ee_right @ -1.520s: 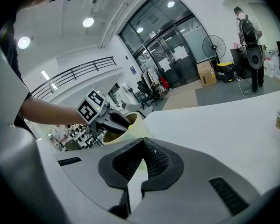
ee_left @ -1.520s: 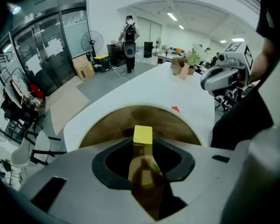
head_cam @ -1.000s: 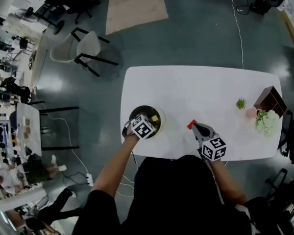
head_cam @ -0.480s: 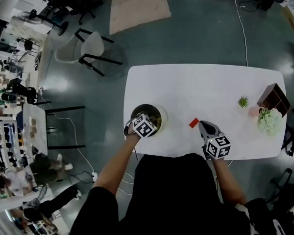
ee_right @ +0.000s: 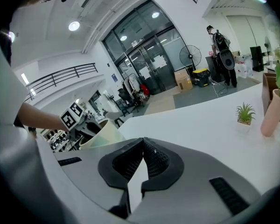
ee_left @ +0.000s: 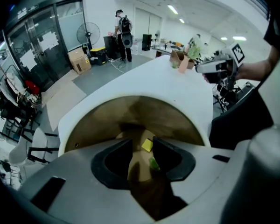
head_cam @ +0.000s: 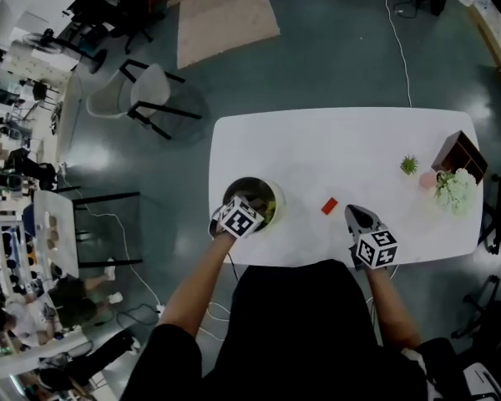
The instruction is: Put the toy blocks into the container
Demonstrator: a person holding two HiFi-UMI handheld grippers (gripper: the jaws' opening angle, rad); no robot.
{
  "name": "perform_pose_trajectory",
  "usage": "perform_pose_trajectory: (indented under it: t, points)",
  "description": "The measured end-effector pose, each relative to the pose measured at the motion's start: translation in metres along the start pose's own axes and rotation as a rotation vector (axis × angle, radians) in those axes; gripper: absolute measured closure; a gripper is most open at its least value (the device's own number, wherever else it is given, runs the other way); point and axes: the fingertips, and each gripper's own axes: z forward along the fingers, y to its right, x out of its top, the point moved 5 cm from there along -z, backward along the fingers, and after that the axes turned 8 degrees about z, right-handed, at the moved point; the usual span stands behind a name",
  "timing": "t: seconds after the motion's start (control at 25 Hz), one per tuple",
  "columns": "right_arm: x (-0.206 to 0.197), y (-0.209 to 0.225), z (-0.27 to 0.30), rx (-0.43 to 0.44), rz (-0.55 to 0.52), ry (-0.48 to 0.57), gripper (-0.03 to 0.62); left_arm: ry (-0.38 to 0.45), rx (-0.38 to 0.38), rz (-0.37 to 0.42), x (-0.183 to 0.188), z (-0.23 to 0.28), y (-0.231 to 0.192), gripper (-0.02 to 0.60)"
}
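Container (ee_left: 84, 125) (tan inside) holds a yellow block (ee_left: 147, 145) and a green block (ee_left: 153, 163). Above, the left gripper (ee_left: 142, 148) is closing its parted, empty jaws; the right gripper (ee_right: 143, 148) is pinched together.

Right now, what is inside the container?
A yellow block and a green block on the bottom; the left hand-held gripper, jaws closing with nothing between them, hides the rest.

Grey floor (head_cam: 334, 48), tan rug (head_cam: 225, 11), white chair (head_cam: 142, 90)

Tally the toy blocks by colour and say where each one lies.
Red block: 1, on the table
Yellow block: 1, in the container
Green block: 1, in the container
Total: 3 in view
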Motion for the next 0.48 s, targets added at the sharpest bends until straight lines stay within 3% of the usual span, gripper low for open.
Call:
perform_pose_trajectory:
  t: [0.28, 0.48]
  points:
    - [-0.023, -0.028, -0.004, -0.065, -0.02, -0.017, 0.594, 0.146, 0.013, -0.079, -0.007, -0.037, 0.0, 0.49]
    - [-0.027, -0.054, -0.003, -0.095, -0.109, -0.015, 0.592, 0.276, 0.032, -0.109, -0.014, -0.064, -0.001, 0.541]
